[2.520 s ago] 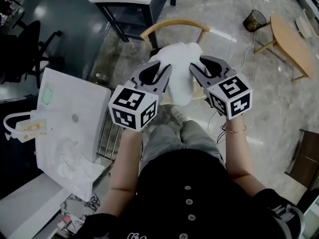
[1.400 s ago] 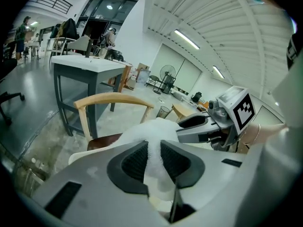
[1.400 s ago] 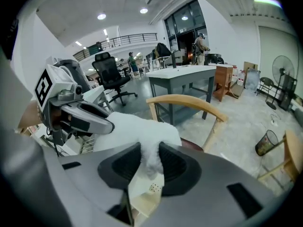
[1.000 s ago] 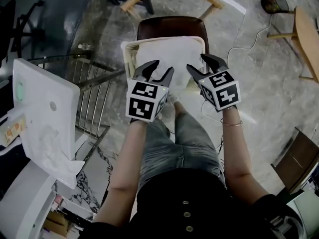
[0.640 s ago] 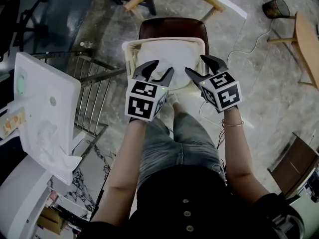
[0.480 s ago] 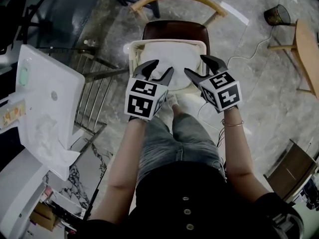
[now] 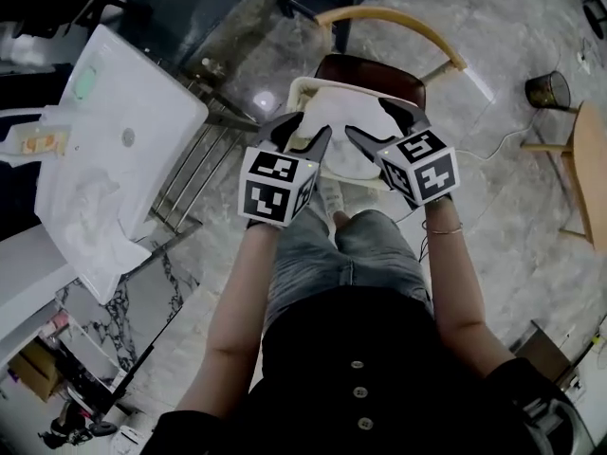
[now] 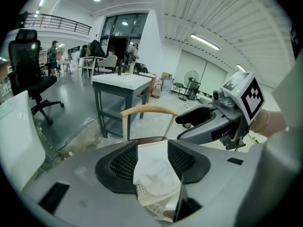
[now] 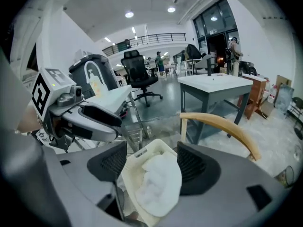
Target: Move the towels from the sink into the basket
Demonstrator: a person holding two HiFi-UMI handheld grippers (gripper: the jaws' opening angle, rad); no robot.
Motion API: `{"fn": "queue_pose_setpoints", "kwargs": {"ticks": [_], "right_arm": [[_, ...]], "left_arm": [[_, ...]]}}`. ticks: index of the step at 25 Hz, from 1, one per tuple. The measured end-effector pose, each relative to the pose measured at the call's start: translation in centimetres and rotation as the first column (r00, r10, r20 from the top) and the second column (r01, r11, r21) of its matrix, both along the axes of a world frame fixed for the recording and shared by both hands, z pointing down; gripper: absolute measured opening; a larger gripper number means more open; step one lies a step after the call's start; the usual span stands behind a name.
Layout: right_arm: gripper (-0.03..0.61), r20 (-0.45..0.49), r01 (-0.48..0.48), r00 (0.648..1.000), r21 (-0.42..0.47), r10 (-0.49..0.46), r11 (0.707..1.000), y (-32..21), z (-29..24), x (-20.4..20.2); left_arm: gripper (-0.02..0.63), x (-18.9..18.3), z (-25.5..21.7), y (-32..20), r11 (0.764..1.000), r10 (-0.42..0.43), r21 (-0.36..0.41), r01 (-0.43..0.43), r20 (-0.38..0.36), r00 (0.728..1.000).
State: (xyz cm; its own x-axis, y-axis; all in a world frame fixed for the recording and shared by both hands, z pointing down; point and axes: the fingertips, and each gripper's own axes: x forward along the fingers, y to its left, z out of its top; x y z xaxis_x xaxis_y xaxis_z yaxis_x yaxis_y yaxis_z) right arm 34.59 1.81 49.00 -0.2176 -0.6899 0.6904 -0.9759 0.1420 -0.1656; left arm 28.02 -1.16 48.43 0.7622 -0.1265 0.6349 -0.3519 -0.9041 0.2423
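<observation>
Towel (image 7: 334, 114) in basket (image 7: 300, 91) on chair (image 7: 391, 15), far centre. Left gripper (image 7: 305, 131) and right gripper (image 7: 370, 121) above basket near edge, fingers (image 8: 124, 162) of both apart, holding nothing. Second towel (image 7: 87, 211) in sink (image 7: 142, 102), left.

We see a fluffy white cloth towel (image 7: 334, 114), matt cream plastic basket (image 7: 298, 87), smooth wooden chair back (image 7: 394, 14), glossy stone floor (image 7: 493, 216)
</observation>
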Motion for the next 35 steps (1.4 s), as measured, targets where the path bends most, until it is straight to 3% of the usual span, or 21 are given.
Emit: {"fn": "queue_pose_setpoints", "kwargs": {"ticks": [5, 10, 15, 19, 25, 32, 35], "right_arm": [[0.316, 0.013, 0.068, 0.997, 0.099, -0.070, 0.993, -3.3, -2.9, -4.4], [0.316, 0.077, 0.136, 0.984, 0.254, -0.160, 0.958, -8.5, -7.2, -11.3], [0.316, 0.082, 0.231, 0.960, 0.299, -0.267, 0.926, -12.6, -9.5, -20.5], [0.319, 0.066, 0.355, 0.917, 0.312, -0.393, 0.881, -15.0, -10.5, -29.0], [0.330, 0.012, 0.499, 0.851, 0.300, -0.526, 0.813, -17.7, -10.6, -39.5], [0.342, -0.058, 0.636, 0.762, 0.253, -0.644, 0.729, -19.0, -9.4, -48.6], [0.348, -0.076, 0.674, 0.732, 0.227, -0.677, 0.703, -19.5, -8.6, -51.8]], "left_arm": [[0.176, -4.9, -2.2, -2.6, 0.988, -0.151, 0.037, 0.153, -0.059, 0.987], [0.176, -12.9, -5.7, -7.1, 0.938, -0.322, 0.084, 0.335, -0.136, 0.937], [0.176, -22.2, -8.0, -10.7, 0.898, -0.400, 0.132, 0.420, -0.152, 0.904], [0.178, -30.7, -9.2, -13.0, 0.849, -0.485, 0.158, 0.505, -0.150, 0.862], [0.207, -42.7, -9.0, -15.2, 0.785, -0.581, 0.237, 0.573, -0.043, 0.813], [0.213, -52.7, -8.6, -17.4, 0.702, -0.672, 0.249, 0.668, -0.080, 0.736], [0.225, -55.8, -7.8, -17.9, 0.704, -0.675, 0.261, 0.661, -0.046, 0.737]]}}
